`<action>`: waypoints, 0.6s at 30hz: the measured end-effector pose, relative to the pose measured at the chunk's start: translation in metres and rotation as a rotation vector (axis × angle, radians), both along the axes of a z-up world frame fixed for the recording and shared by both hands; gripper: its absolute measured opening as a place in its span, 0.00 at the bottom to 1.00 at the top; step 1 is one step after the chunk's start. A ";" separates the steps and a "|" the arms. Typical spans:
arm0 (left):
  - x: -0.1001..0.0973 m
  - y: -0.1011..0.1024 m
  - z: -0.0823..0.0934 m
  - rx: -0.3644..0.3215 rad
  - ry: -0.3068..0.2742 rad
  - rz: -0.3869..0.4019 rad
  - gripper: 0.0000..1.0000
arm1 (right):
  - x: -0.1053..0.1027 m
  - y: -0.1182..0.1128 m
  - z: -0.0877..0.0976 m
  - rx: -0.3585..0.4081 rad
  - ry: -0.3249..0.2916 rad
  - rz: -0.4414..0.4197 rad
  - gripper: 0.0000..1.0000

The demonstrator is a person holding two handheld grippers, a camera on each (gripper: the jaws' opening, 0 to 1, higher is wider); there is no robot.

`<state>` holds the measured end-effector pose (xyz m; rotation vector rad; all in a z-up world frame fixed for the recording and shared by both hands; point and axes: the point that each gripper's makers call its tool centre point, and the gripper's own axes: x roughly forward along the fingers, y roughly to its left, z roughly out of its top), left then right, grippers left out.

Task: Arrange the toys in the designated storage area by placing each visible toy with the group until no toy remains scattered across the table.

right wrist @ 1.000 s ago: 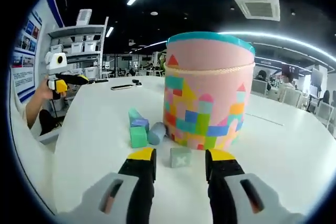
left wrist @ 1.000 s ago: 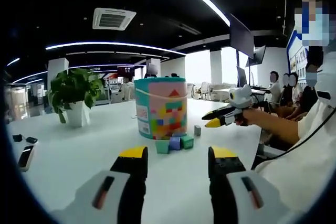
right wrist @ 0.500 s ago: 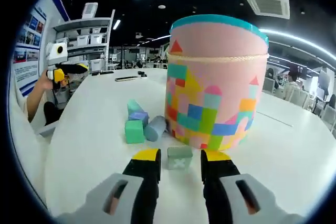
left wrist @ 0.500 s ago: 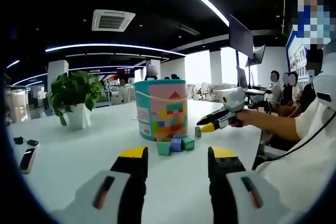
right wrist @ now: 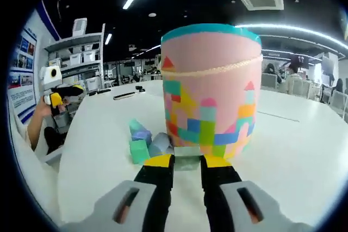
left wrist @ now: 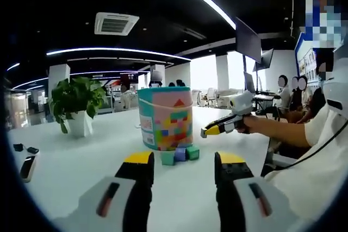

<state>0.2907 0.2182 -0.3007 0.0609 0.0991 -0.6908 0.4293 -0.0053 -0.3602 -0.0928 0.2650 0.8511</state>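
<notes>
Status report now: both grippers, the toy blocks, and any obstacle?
Right gripper jaws closed on grey-green cube block, beside pink patterned tub. Left gripper open, empty. Small block group left of tub. Nothing blocking.

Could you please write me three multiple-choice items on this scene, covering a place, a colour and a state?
1. Where do the loose toy blocks lie?
A. at the foot of the pink patterned tub
B. beside the potted plant
C. on the tub's lid

2. What colour is the tub's top rim?
A. red
B. teal
C. black

3. What is the right gripper doing?
A. hanging open above the tub
B. closing on the pale green cube
C. holding a phone

Answers: 1 A, they cluster against its base; 2 B, a teal band; 3 B, the cube sits between its jaws.
</notes>
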 end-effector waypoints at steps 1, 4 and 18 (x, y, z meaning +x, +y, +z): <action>0.000 0.001 0.000 -0.001 0.001 0.002 0.46 | -0.002 0.002 0.009 0.022 -0.006 0.006 0.19; 0.000 0.002 -0.002 -0.001 0.005 0.007 0.46 | -0.016 0.012 0.032 0.067 -0.041 0.052 0.19; -0.001 -0.007 0.002 -0.025 0.003 -0.016 0.45 | -0.031 0.015 0.108 0.089 -0.104 0.108 0.19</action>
